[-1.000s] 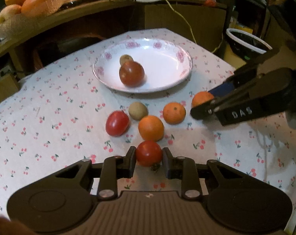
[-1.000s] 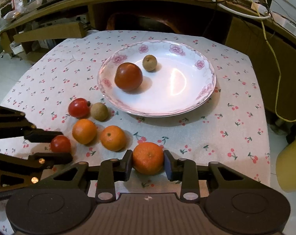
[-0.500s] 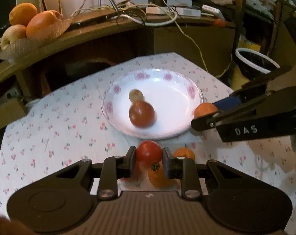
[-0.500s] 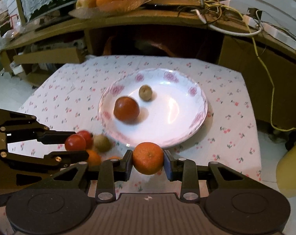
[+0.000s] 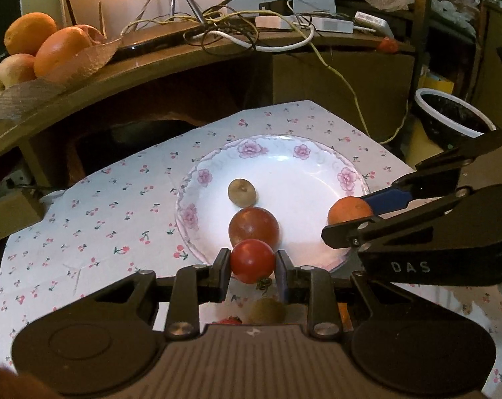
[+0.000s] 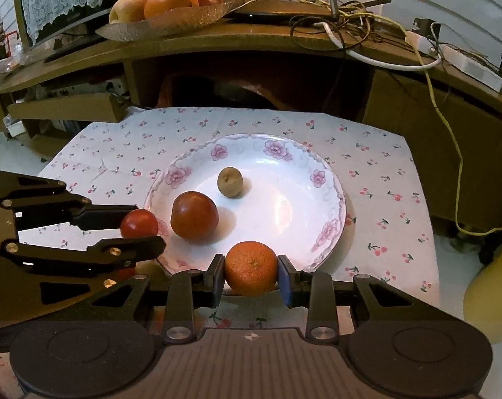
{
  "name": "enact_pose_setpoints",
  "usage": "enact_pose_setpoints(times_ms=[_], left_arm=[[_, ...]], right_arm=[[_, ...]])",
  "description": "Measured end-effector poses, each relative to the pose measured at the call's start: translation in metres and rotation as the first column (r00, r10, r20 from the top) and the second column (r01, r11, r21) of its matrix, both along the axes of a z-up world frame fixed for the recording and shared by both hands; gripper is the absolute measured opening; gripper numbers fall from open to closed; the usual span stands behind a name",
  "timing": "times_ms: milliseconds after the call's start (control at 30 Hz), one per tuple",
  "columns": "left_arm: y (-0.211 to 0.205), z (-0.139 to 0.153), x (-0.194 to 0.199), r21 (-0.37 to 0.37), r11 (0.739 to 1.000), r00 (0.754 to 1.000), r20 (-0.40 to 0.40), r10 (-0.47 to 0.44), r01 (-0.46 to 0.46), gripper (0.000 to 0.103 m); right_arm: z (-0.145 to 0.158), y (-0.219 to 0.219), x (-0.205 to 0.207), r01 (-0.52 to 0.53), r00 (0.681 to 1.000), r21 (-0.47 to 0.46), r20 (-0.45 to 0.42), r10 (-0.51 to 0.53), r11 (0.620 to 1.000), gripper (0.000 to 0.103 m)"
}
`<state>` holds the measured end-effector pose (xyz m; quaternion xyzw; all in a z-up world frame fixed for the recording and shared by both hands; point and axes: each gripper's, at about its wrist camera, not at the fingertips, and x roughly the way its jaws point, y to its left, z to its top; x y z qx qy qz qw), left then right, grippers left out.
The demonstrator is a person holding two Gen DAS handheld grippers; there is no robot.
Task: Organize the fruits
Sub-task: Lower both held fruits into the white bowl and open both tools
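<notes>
Over the plate [image 5: 197, 179] now, left tongs [image 5: 252, 262] clenching tomato [image 5: 252, 261]; right tongs [image 6: 251, 274] clenching orange [image 6: 251, 272], both lifted off cloth

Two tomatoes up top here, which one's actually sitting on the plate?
The bigger, darker tomato, resting on the plate beside the small brown fruit. The smaller, brighter tomato is clamped in the left hand-held gripper, off the plate.
</notes>
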<state>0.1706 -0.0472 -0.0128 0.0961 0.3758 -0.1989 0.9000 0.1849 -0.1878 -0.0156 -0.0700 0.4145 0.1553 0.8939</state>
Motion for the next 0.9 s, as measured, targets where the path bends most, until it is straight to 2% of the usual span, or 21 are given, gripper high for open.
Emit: enact_pose_setpoints(times_ms=[900], left_arm=[[-0.004,-0.012,0.021,-0.008,1.0,1.0,-0.014,0.005,-0.005,0.034]], right_arm=[[-0.016,0.002,0.029,0.015,1.0,-0.016,-0.018,-0.015,1.0,0.034]])
